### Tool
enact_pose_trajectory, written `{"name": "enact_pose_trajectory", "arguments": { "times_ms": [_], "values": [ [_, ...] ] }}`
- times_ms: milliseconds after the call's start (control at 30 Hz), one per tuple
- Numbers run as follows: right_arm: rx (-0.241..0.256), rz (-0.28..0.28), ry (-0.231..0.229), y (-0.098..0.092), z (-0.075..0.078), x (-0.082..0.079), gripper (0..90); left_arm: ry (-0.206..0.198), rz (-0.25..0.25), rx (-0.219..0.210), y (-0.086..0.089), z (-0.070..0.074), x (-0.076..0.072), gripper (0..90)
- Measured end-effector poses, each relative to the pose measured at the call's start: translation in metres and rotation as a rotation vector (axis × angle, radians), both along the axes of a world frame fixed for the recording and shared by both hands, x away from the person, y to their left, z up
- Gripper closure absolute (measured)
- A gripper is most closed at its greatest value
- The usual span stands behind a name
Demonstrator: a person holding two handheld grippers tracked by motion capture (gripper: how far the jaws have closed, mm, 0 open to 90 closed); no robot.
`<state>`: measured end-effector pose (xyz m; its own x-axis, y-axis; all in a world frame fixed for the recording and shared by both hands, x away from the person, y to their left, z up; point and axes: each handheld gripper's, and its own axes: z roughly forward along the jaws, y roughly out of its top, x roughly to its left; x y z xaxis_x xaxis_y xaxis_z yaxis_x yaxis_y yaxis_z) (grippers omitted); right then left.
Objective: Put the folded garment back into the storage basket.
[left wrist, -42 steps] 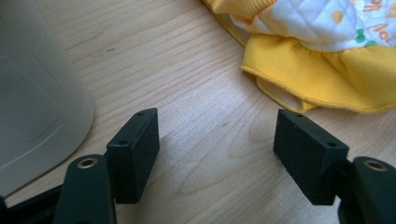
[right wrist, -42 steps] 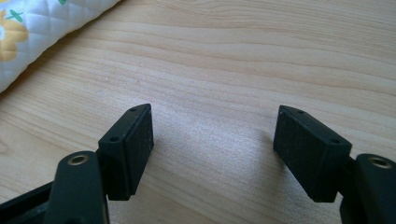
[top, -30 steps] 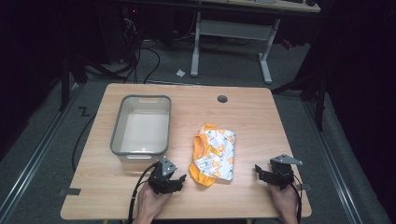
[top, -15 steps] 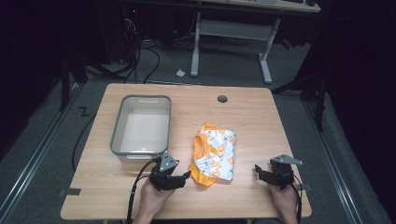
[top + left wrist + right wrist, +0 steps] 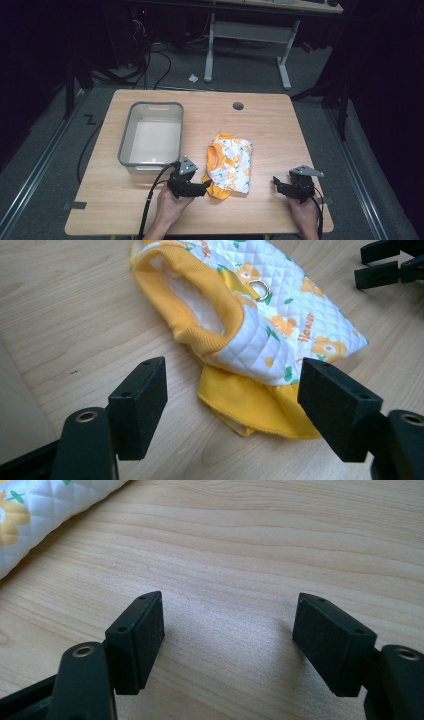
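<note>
A light wooden desk (image 5: 280,125) stands on grey carpet in a dark room, with cables on the floor behind its left far corner and a white-legged table frame (image 5: 247,37) beyond the far edge. Toward the desk's left side sits a grey plastic bin (image 5: 150,136) with nothing in it. A round cable hole (image 5: 238,106) lies near the far edge.

The left gripper (image 5: 200,189) is near the front edge, its jaws apart, the tips just at the near hem of the garment. The small quilted garment (image 5: 229,165) lies about mid-desk, nearer the front edge: white quilting printed with orange flowers and green leaves, orange ribbed trim (image 5: 200,320) at the opening, a plain orange hem, and a metal ring (image 5: 258,288) on a yellow strap.

The right gripper (image 5: 280,186) rests toward the front right corner, jaws apart over bare wood, apart from the garment.
</note>
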<state>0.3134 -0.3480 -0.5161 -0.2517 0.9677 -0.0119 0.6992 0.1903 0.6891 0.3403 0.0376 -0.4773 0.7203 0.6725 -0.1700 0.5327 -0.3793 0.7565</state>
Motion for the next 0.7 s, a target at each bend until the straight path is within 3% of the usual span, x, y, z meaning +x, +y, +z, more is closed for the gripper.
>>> {"name": "enact_pose_trajectory", "arguments": {
  "times_ms": [467,700],
  "values": [
    [-0.001,0.0,0.002,0.0,0.0,0.0,29.0,0.042,0.008,0.007,-0.021,0.002,0.021,24.1],
    [-0.001,0.0,0.002,0.0,0.0,0.0,29.0,0.054,0.019,0.032,-0.029,0.0,0.032,21.2]
  ]
}}
